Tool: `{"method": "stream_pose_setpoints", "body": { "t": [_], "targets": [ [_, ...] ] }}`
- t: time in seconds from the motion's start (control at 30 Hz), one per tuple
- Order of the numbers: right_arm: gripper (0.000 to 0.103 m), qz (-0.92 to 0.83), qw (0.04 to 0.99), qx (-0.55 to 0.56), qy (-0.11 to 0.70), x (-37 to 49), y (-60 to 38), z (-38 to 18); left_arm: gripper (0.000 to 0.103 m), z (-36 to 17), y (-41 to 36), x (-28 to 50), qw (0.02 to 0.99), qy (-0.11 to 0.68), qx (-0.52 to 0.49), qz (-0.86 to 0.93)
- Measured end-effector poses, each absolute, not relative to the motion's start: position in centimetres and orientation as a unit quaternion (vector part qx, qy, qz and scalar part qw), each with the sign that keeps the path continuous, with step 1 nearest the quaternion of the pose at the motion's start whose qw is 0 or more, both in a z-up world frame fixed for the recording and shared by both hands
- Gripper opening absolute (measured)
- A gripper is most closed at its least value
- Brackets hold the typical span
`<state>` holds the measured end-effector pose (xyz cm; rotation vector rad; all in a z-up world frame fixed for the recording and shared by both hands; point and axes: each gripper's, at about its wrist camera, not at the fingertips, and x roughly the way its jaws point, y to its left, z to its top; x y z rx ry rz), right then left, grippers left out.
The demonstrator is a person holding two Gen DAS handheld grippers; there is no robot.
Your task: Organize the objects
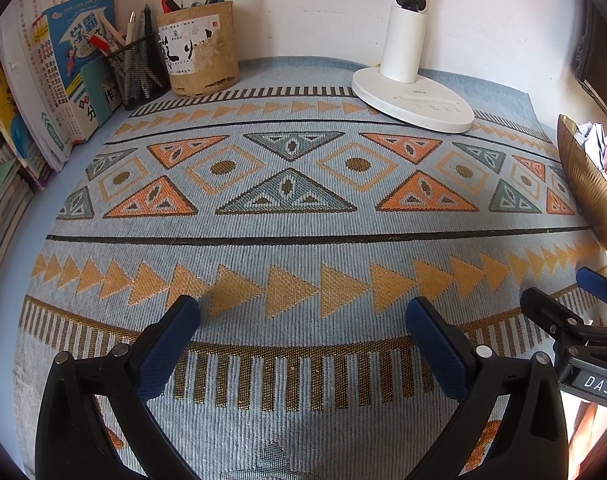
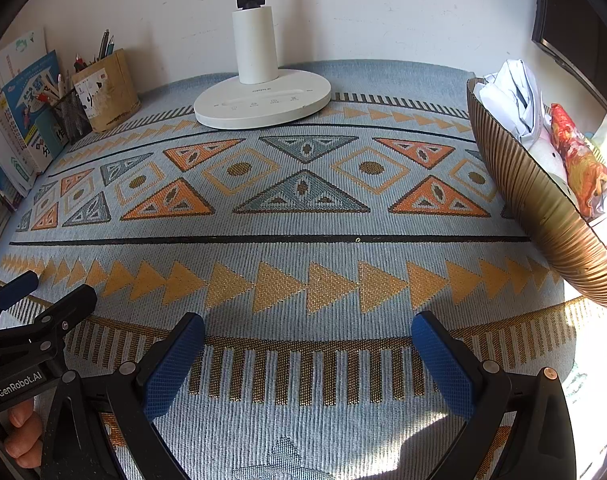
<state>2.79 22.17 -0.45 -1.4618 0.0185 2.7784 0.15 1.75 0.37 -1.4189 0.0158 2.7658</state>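
Both your left tongs [image 1: 303, 320] and right tongs [image 2: 307, 340] gape empty. Ahead-right, the bowl [image 2: 535, 200] looks stiff and ribbed; pinch its rim, since the paper inside crumples.

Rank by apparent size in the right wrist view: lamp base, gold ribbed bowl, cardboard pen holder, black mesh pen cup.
1. gold ribbed bowl, though nearness inflates it
2. lamp base
3. cardboard pen holder
4. black mesh pen cup
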Motion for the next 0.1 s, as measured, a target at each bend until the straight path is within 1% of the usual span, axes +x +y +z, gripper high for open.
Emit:
{"method": "stream_pose_setpoints", "body": {
  "t": [0.1],
  "targets": [
    [0.103,0.885,0.001,-0.466,0.005,2.78,22.17,-0.45,0.103,0.33,1.77,0.06,0.016,0.006,-0.457,0.89]
  ]
}}
